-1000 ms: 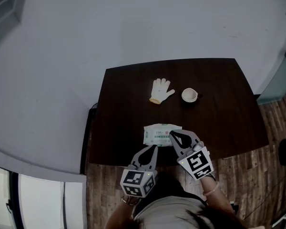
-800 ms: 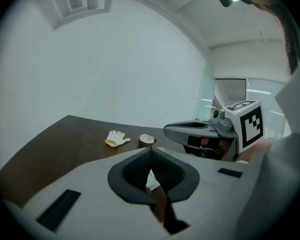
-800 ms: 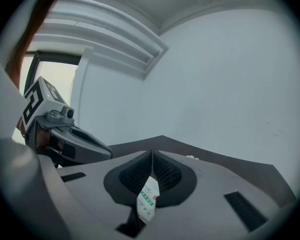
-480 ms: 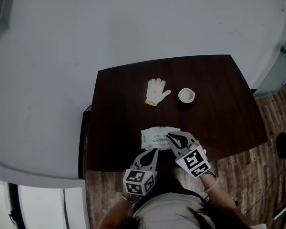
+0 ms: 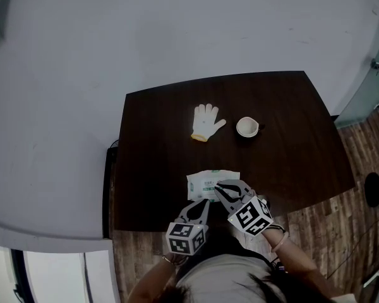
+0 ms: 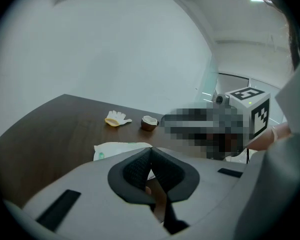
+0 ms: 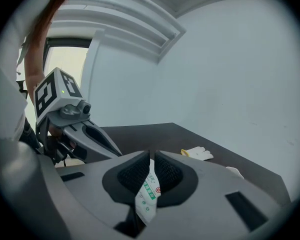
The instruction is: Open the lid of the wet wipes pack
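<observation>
Our right claw [image 5: 219, 187] had just been easing its jaws apart, and they stood with only a narrow gap between them. Through that gap, in the right gripper view, the pack [image 7: 147, 194] showed with its printed label. The pads did not press on it, so the claw held nothing. In the head view its tips lay over the pack's near right part. Our left claw [image 5: 204, 202] had its tips together on nothing, just at the pack's near edge and close beside the right claw. The pack lay flat by the near edge of the table [image 5: 290, 144], about midway along it. We could not tell whether its lid was up. Farther across the table lay a white glove [image 5: 206, 120] and, to its right, a small cup [image 5: 248, 127], both well apart from the pack. Wood floor [image 5: 322, 232] showed past the table's near edge.
</observation>
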The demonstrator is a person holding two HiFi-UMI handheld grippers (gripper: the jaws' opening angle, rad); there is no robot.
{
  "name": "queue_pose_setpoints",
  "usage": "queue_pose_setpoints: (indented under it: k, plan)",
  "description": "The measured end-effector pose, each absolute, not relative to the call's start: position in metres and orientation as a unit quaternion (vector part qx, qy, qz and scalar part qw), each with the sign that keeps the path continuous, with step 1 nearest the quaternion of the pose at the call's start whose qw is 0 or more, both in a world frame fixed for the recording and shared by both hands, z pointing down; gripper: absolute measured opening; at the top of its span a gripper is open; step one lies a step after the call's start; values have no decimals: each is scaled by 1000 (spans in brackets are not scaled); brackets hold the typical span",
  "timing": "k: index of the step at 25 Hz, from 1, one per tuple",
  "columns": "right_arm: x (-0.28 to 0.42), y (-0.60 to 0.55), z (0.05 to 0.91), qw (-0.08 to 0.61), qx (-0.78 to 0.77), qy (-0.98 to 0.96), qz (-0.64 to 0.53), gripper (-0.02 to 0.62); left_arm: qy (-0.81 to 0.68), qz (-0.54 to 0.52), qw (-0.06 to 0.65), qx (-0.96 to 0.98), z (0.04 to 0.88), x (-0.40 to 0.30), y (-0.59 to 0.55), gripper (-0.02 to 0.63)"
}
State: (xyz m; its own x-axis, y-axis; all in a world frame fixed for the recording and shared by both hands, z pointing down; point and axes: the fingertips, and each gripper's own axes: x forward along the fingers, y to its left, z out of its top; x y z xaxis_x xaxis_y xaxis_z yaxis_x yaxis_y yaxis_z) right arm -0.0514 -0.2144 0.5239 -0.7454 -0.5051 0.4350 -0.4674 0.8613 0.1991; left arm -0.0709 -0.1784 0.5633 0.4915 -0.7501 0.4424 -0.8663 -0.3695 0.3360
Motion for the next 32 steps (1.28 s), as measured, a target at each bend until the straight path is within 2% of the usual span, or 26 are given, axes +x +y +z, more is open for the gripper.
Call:
queue_pose_setpoints:
  k: [32]
  plan:
    - [-78,-225,635,382,187,-903,-65,109,-476,169,330,797,640,-81,-210,14]
